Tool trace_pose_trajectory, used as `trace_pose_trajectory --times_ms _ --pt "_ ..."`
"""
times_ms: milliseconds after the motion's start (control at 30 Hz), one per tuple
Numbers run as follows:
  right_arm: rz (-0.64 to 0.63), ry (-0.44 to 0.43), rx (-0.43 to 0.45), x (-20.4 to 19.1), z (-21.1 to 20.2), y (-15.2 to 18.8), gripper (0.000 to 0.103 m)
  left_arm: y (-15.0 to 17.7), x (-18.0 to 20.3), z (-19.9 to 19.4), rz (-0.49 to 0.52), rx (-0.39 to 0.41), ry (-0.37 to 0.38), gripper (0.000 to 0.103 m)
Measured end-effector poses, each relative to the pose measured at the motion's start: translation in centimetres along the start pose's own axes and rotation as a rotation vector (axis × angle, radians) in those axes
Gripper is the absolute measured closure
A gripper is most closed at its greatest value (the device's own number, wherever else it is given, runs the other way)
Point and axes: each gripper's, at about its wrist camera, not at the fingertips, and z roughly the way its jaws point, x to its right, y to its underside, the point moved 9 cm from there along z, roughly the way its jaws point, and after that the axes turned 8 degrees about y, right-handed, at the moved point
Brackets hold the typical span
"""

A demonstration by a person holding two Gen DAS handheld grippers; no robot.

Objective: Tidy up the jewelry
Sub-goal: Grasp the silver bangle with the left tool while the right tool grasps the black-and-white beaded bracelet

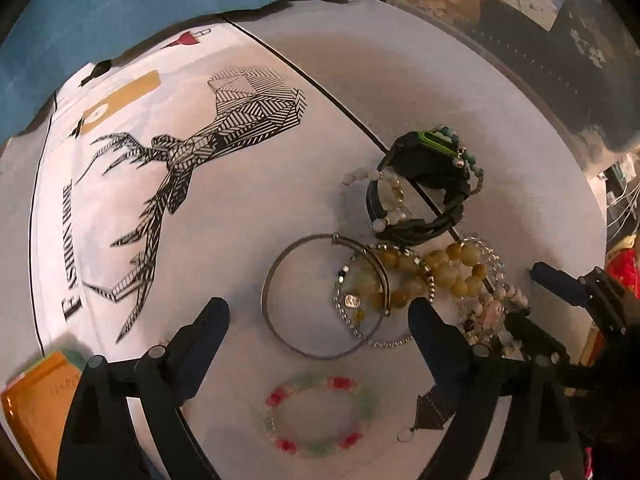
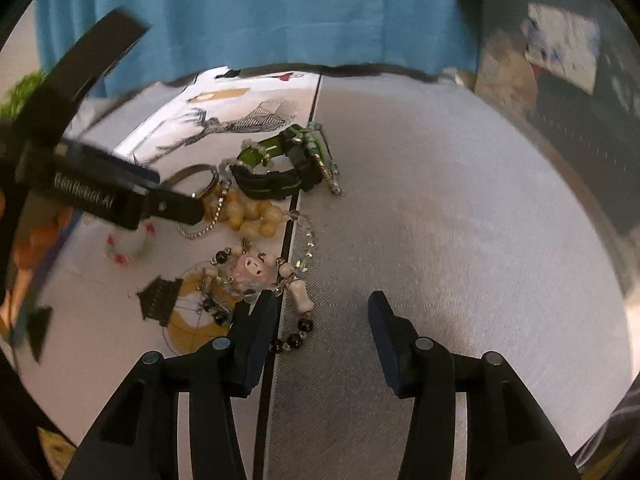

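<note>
Straddling silver bangle point(image 1: 320, 300) at frame centre, left claw point(image 1: 320, 312) gapes, likely lining up pick; right claw point(image 2: 320, 312) released, empty, lower frame, beside pig-charm bracelet point(image 2: 252, 268).

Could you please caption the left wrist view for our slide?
Open left gripper hovers over a silver bangle beside tangled bracelets on the white cloth.
</note>
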Motion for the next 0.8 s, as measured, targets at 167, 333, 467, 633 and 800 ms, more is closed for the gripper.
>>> trace_pose_trajectory --times_ms 167,333,467,633,800 --pt "0.028 -0.04 -0.019 0.4 -0.3 0.1 0.094 -0.6 0.2 -1.4 -0.021 0.053 0.05 0.045" --pt "0.116 -0.019 0.02 2.4 -2.2 -1.2 0.094 -0.1 0.8 -4.8 -0.02 0.133 0.044 0.045" --pt "0.132 -0.001 0.078 3.5 -5.1 -3.1 0.094 0.6 1.2 -9.2 -0.046 0.205 0.053 0.045" --pt "0.12 0.014 0.139 3.5 -8.8 -5.0 0.094 2.7 1.2 -14.8 -0.085 0.291 0.025 0.045" --pt "0.129 -0.01 0.191 3.2 -12.7 -6.9 0.094 6.9 1.2 -18.5 -0.119 0.331 -0.01 0.045"
